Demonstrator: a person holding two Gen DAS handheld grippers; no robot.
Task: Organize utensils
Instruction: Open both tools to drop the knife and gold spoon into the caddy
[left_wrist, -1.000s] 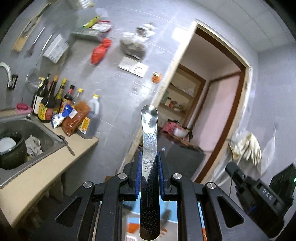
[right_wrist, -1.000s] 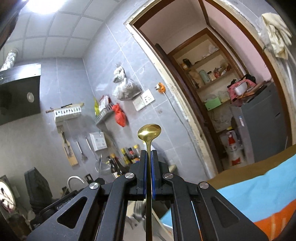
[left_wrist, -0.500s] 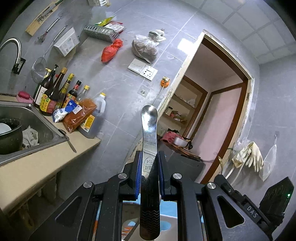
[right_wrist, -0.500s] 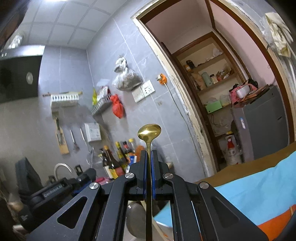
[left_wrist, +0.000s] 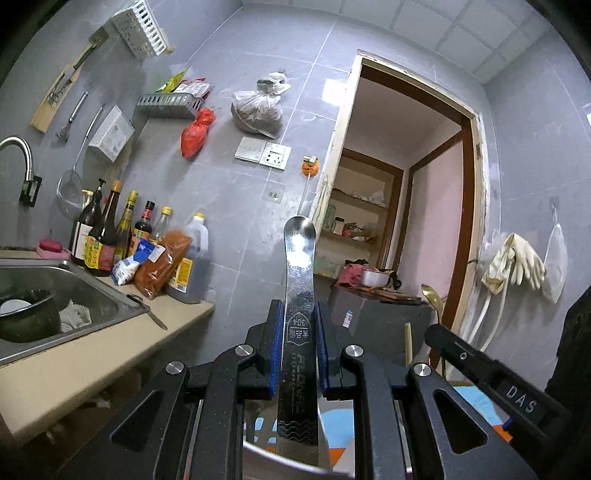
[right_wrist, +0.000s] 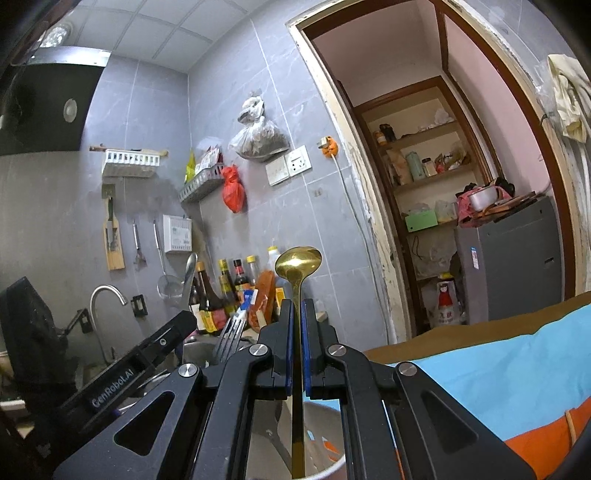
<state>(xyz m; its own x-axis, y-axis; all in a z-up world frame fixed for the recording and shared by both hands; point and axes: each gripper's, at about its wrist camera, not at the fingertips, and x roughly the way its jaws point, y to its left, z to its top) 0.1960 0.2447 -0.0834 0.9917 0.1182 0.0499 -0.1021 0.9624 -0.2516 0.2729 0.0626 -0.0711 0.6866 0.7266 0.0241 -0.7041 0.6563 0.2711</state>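
Observation:
My left gripper (left_wrist: 299, 325) is shut on a flat steel spoon (left_wrist: 300, 258), held upright with its bowl up. Its handle end reaches down into a white holder (left_wrist: 258, 452) under the gripper. My right gripper (right_wrist: 297, 317) is shut on a thin gold spoon (right_wrist: 298, 260), also upright, its handle going down into the white holder (right_wrist: 325, 469). The gold spoon (left_wrist: 433, 295) and right gripper body show at the right of the left wrist view. The steel spoon (right_wrist: 189, 271) and a fork (right_wrist: 229, 334) stand left of my right gripper.
A counter (left_wrist: 74, 365) with a sink (left_wrist: 44, 295), bottles (left_wrist: 107, 232) and a faucet (right_wrist: 105, 295) is on the left. An open doorway (left_wrist: 399, 221) leads to shelves. A blue and orange cloth (right_wrist: 498, 380) covers the table on the right.
Both grippers have tilted and shifted while still holding their spoons. The left gripper now appears closer beside the right one, and the holder rim shows under both.

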